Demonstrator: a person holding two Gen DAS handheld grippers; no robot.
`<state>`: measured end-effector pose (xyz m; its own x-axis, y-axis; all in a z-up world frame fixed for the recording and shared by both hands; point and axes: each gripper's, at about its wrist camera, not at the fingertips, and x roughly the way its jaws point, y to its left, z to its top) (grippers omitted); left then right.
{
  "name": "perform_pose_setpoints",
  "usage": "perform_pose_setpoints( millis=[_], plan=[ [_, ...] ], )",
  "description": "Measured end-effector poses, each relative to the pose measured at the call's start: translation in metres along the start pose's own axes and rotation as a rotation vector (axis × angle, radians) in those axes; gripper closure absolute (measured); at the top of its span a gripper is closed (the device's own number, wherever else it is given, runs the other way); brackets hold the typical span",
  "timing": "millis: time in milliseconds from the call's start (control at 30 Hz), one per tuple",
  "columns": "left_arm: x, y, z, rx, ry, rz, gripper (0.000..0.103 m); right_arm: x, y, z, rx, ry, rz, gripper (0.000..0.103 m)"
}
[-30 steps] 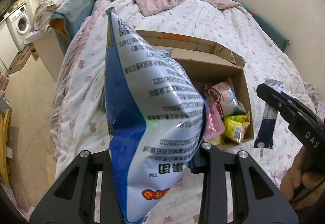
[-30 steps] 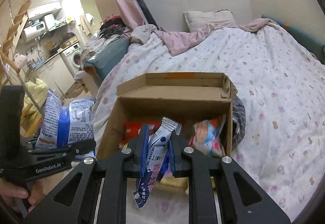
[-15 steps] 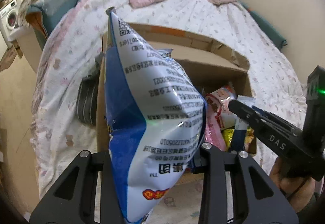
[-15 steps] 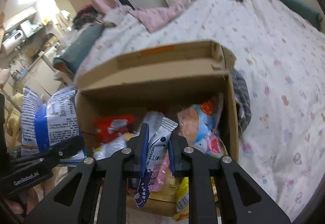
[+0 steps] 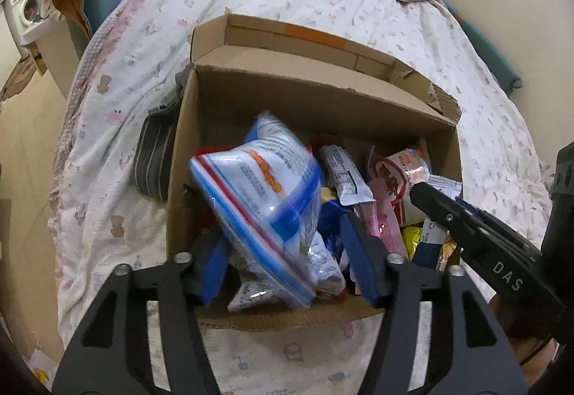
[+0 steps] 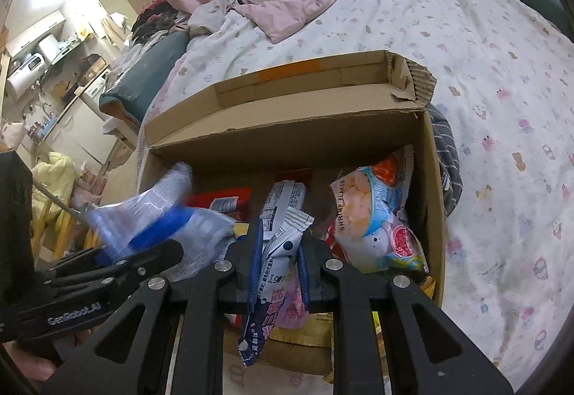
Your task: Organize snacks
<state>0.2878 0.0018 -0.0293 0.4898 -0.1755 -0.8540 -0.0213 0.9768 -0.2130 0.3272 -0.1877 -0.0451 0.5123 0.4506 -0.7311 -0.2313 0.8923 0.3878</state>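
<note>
An open cardboard box (image 5: 323, 97) (image 6: 287, 140) of snacks sits on the bed. My left gripper (image 5: 283, 232) hangs over its near left corner with its jaws opening. A blurred blue-and-white chip bag (image 5: 265, 201) (image 6: 150, 215) tumbles between them into the box, and the pads stand clear of it. My right gripper (image 6: 279, 246) is over the box's near side, shut on a blue-and-white snack bar (image 6: 283, 208) that stands upright in the pads. Each gripper shows in the other's view: the right gripper (image 5: 466, 226) and the left gripper (image 6: 107, 269).
Inside the box lie a shrimp flakes bag (image 6: 373, 215), a red pack (image 6: 222, 198), a white bar (image 5: 344, 176) and a yellow pack (image 5: 412, 237). A grey striped cloth (image 5: 154, 158) is wedged against the box's side. Patterned quilt (image 6: 502, 108) surrounds it.
Both grippers came down over the box. The left jaws spread and let go of the chip bag, which now tips into the box. The right stays clamped on the bar.
</note>
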Motion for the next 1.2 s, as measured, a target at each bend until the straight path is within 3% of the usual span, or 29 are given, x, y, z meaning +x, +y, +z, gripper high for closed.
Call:
perform_pose_setpoints(
  millis=[100,233,267,300,367,433,533,600,800,867,967,1200],
  plan=[
    [-0.007,-0.003,0.001,0.018,-0.028,0.016,0.032,-0.002,-0.002,0.001,0.011,-0.009,0.015,0.081],
    [-0.017,-0.007,0.001,0.049,-0.075,0.026,0.032,-0.005,-0.004,0.004,0.021,-0.029,0.018,0.076],
    [-0.02,-0.008,0.001,0.059,-0.096,0.038,0.032,-0.008,-0.004,0.005,0.021,-0.04,0.022,0.059],
    [-0.023,-0.008,0.001,0.068,-0.113,0.053,0.032,-0.011,-0.004,0.006,0.025,-0.052,0.03,0.029],
    [-0.031,-0.01,0.001,0.082,-0.15,0.089,0.032,-0.023,-0.007,0.007,0.044,-0.106,0.048,0.013],
    [-0.041,-0.01,0.0,0.085,-0.199,0.105,0.032,-0.033,-0.008,0.009,0.049,-0.128,0.048,0.013],
    [-0.06,-0.008,-0.006,0.071,-0.268,0.124,0.031,-0.056,-0.007,0.006,0.034,-0.18,0.009,0.004],
    [-0.073,-0.006,-0.013,0.063,-0.296,0.108,0.015,-0.072,-0.008,0.002,0.041,-0.2,0.024,0.001],
    [-0.109,0.004,-0.037,0.064,-0.37,0.116,0.0,-0.116,0.001,-0.02,0.023,-0.244,0.036,0.0],
    [-0.12,0.01,-0.049,0.05,-0.396,0.114,0.0,-0.128,0.001,-0.036,0.038,-0.247,0.042,0.0],
    [-0.13,0.02,-0.068,0.011,-0.395,0.128,0.0,-0.139,0.006,-0.058,0.035,-0.24,0.043,0.0],
    [-0.137,0.031,-0.105,-0.01,-0.341,0.146,0.0,-0.156,0.023,-0.104,-0.057,-0.274,-0.057,0.0]
  ],
)
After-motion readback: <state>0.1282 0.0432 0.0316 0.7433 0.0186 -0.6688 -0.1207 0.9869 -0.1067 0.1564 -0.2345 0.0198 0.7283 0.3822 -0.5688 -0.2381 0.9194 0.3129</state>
